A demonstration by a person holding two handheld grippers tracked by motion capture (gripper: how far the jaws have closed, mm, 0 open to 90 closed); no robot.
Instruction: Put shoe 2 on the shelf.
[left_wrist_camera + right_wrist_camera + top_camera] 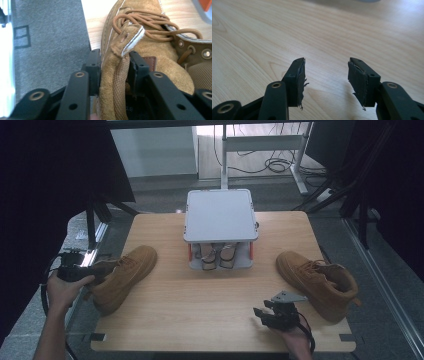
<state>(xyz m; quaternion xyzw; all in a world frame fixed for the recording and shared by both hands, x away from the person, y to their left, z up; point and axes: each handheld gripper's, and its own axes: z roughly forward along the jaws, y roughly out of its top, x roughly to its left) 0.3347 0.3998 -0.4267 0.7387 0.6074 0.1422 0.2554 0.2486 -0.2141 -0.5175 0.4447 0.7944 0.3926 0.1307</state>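
Note:
A tan suede lace-up boot [125, 275] lies at the table's left edge, toe pointing toward the far side. My left gripper [95, 271] has it by the heel end. In the left gripper view the left gripper [114, 54] has one jaw outside the boot [140, 32] and one inside, and both pads press on the padded heel collar. The matching boot [320, 282] lies at the right, toe toward the centre. My right gripper [260, 310] rests low near the front edge, left of that boot. In its own view the right gripper [326, 67] is open over bare wood.
A grey two-tier rack [220, 215] stands at the table's far middle, with a pair of shoes [215, 256] on its lower shelf. The left boot's heel overhangs the wooden table's [200, 305] left edge above grey carpet [50, 45]. Desk legs and cables lie beyond.

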